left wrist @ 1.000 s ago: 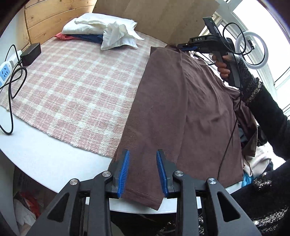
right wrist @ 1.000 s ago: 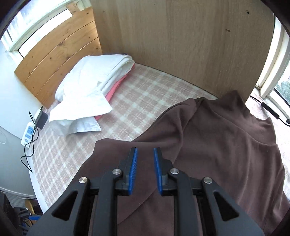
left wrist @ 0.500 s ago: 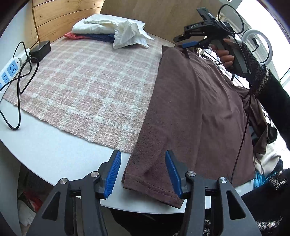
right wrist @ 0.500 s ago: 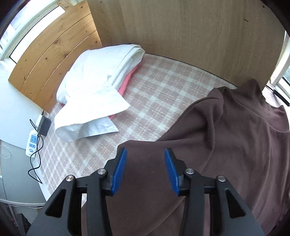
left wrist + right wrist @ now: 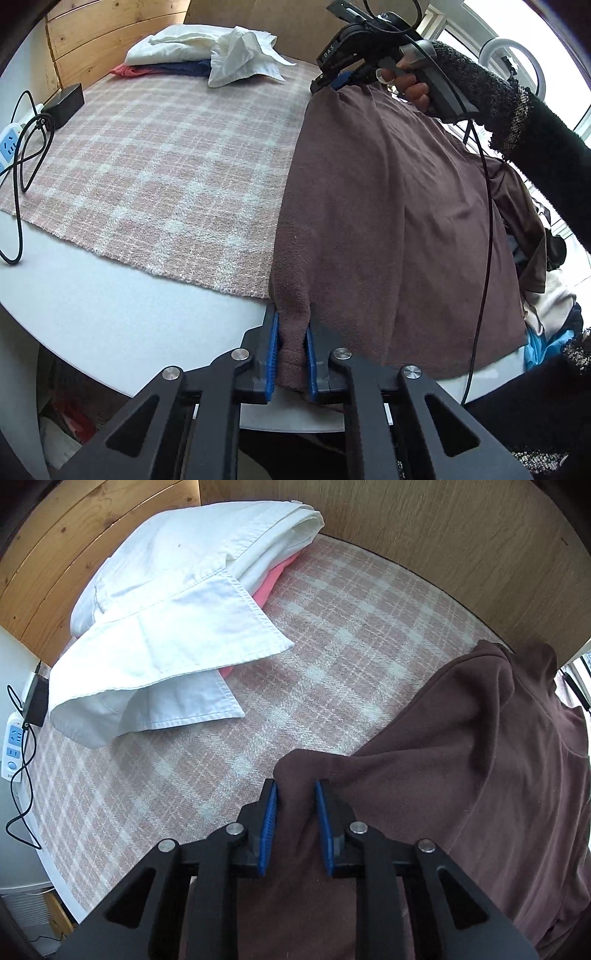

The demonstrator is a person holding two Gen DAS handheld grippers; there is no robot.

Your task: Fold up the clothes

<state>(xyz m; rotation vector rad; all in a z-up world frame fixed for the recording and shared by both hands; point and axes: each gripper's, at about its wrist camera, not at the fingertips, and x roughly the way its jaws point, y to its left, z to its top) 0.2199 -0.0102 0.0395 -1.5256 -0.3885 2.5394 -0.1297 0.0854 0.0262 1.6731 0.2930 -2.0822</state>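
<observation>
A brown shirt [image 5: 388,206] lies along the right side of the pink plaid mat [image 5: 166,155] on the round white table [image 5: 110,317]. My left gripper [image 5: 291,328] is shut on the shirt's near hem corner at the table's front edge. My right gripper [image 5: 295,797] is shut on a bunched far corner of the same shirt [image 5: 480,757]. It also shows in the left wrist view [image 5: 340,79], pinching the shirt's top corner.
A stack of folded clothes, white on top [image 5: 177,602], sits at the mat's far left [image 5: 207,51]. A power strip [image 5: 13,746] and a black adapter [image 5: 62,105] with cables lie at the left. Wooden panels [image 5: 443,535] stand behind. More clothes [image 5: 546,302] are piled at the right.
Both grippers opened wide half a second ago and have now closed on the brown shirt, the left on the near hem corner, the right on the far corner.
</observation>
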